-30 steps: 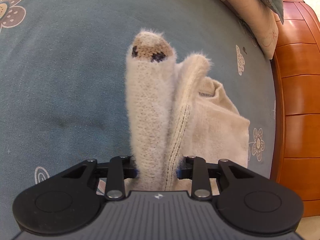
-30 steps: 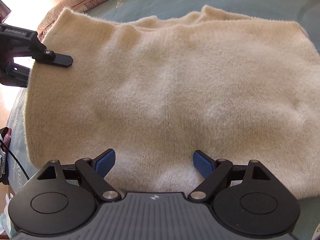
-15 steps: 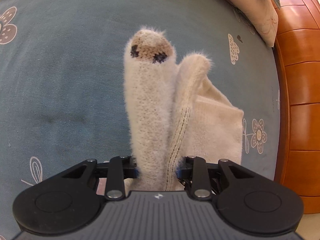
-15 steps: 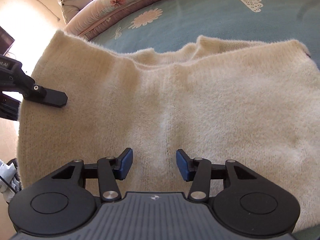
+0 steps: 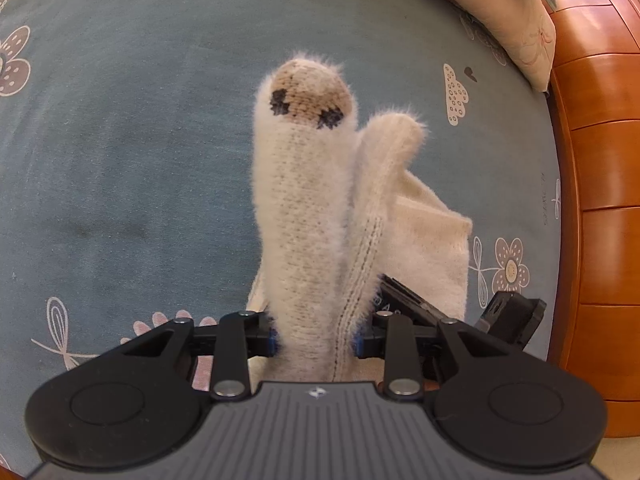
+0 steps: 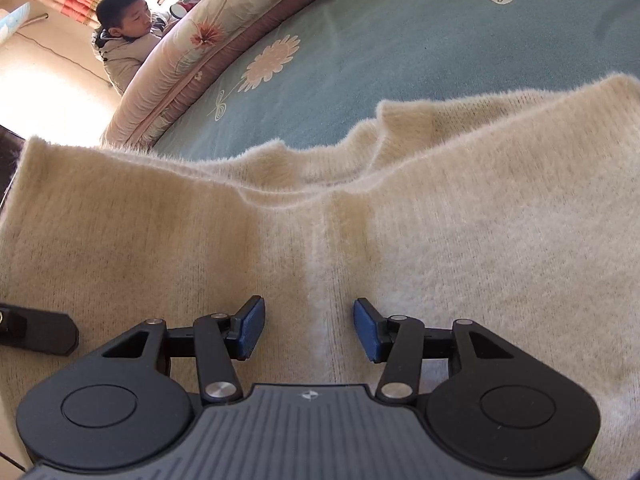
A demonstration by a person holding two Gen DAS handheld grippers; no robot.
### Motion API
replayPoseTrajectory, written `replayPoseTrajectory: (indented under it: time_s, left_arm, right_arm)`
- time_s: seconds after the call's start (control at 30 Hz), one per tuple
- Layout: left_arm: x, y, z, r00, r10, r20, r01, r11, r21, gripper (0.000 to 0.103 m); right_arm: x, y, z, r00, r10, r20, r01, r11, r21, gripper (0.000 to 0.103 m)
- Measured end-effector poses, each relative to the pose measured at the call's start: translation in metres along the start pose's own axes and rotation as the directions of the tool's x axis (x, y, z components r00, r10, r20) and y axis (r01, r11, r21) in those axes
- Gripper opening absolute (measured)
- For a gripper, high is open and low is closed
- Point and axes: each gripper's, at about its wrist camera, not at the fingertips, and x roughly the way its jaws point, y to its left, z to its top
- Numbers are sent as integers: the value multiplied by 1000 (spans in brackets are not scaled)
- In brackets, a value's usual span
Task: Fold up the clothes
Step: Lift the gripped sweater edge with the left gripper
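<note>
My left gripper (image 5: 315, 342) has its fingers clamped on a bunched edge of the cream sweater (image 6: 360, 248), lifted above the blue bed (image 5: 120, 160). My right gripper (image 6: 309, 330) has just been narrowing; its fingers (image 6: 252, 328) stand apart over the sweater, gripping nothing.

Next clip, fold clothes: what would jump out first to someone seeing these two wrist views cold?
The fluffy cream sweater dominates, spread across the blue flowered bedspread in the right wrist view. In the left wrist view the left gripper is clamped on a bunched fold of it, with a brown and dark knitted patch at the top. The right gripper has just been closing, a raised ridge of knit between its blue pads, which do not visibly press it.
</note>
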Motion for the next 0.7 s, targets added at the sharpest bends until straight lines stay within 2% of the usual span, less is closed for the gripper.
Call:
replayPoseTrajectory:
  time_s: [0.17,0.27,0.37,0.53,0.7]
  left_arm:
    - [2,-4,-1,1000,7,4,-7,1000,-20,30]
    - [3,-6,0,1000,7,6,-6,1000,-27,30]
    - [3,-7,-1,1000,10,9,-9,999,-47,30]
    - [4,-16,-3,1000,24,18,-22,996,-81,30]
    - [6,-36,-6,1000,23,19,-22,995,-95,30]
  right_arm:
    - [25,-16,29,997,65,-34,-62,995,72,56]
    - [11,-15,25,998,56,-37,-54,997,53,57]
    - [-12,-19,14,993,111,-27,-108,990,88,58]
    - [-2,-26,-3,992,83,-94,-72,991,117,55]
    - [-30,-31,-3,996,68,-61,-63,996,70,59]
